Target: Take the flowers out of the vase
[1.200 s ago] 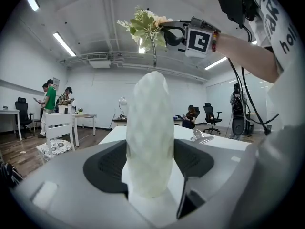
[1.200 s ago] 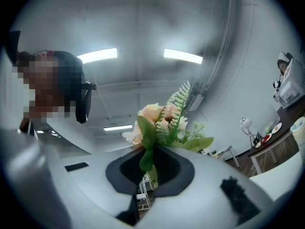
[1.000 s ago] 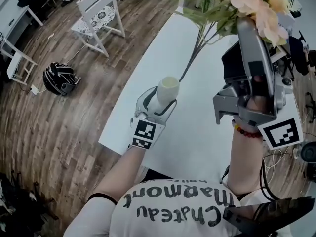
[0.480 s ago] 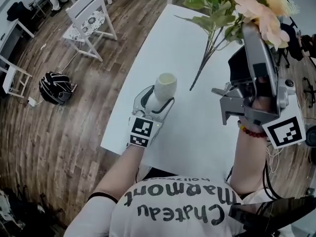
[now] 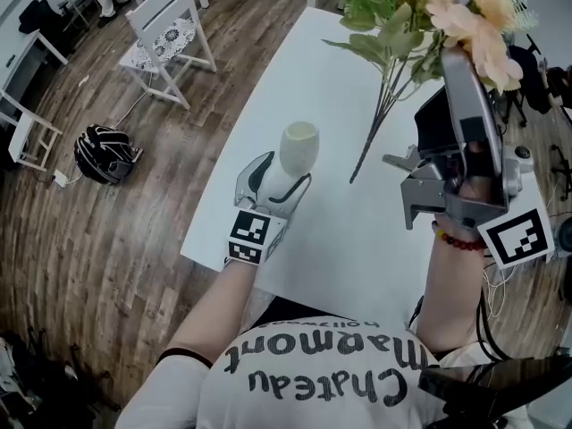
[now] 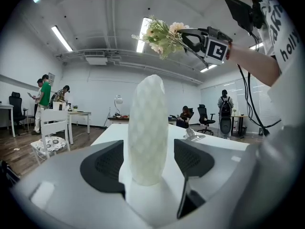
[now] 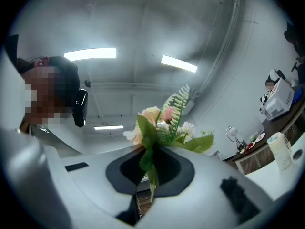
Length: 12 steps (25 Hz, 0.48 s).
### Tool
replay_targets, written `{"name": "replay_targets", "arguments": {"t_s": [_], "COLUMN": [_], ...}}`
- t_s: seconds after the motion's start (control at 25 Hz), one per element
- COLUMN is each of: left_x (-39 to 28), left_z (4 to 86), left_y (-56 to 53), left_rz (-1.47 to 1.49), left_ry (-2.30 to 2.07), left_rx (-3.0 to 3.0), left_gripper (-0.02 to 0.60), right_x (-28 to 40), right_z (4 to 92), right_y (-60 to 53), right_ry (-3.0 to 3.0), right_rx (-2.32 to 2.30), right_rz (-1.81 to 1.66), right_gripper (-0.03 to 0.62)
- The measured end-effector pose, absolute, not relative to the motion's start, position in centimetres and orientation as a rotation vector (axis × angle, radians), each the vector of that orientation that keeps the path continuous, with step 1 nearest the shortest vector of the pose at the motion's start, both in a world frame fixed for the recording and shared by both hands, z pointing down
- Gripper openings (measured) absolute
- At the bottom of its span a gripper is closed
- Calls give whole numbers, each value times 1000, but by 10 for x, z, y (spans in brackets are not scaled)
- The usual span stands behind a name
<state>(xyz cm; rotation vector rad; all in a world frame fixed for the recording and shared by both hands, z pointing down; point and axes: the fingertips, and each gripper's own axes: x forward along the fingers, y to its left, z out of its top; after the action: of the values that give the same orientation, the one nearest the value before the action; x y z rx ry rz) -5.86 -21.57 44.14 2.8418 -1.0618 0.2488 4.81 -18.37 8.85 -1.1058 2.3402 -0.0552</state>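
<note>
**Desk:** What is shown on the white desk [image 5: 349,239]?

**Photo:** A slim, pale vase [image 5: 298,147] with a dimpled, woven-looking skin is seen upright near the desk's left edge. It is flanked by the left tool [image 5: 279,180], whose jaws are set apart, with a sliver of gap seen at each dark ribbed pad.

**Desk:** And the flowers [image 5: 429,3]?

**Photo:** The bunch of peach and cream blooms, fern and broad green leaves is held aloft, clear of the vase and to its right. The thin stems are clamped by the right tool [image 7: 150,171], whose jaws are closed on them. The cut ends are left hanging free above the desk.

**Desk:** How much room is left?

**Photo:** Smooth, bare desk is seen around the vase. Beyond the left edge, plank floor [image 5: 116,257] is seen, with a white slatted chair [image 5: 170,21] and a striped round object [image 5: 105,148] set well apart from the desk.

**Desk:** What is cut off?

**Photo:** The blooms' tops are cropped by the head view's upper border. The desk's right side is hidden by the right arm.
</note>
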Motion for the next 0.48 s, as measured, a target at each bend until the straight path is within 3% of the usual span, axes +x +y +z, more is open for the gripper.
{"name": "replay_targets", "arguments": {"t_s": [0.48], "left_x": [-57], "left_z": [386], "left_y": [-173], "left_rz": [92], "left_ry": [-1153], "left_rx": [2785], "left_gripper": [308], "right_x": [61], "right_z": [73], "right_y": [-128], "right_ry": [2380], "right_rx": [-1035], "right_rz": [-24], "right_gripper": [28]}}
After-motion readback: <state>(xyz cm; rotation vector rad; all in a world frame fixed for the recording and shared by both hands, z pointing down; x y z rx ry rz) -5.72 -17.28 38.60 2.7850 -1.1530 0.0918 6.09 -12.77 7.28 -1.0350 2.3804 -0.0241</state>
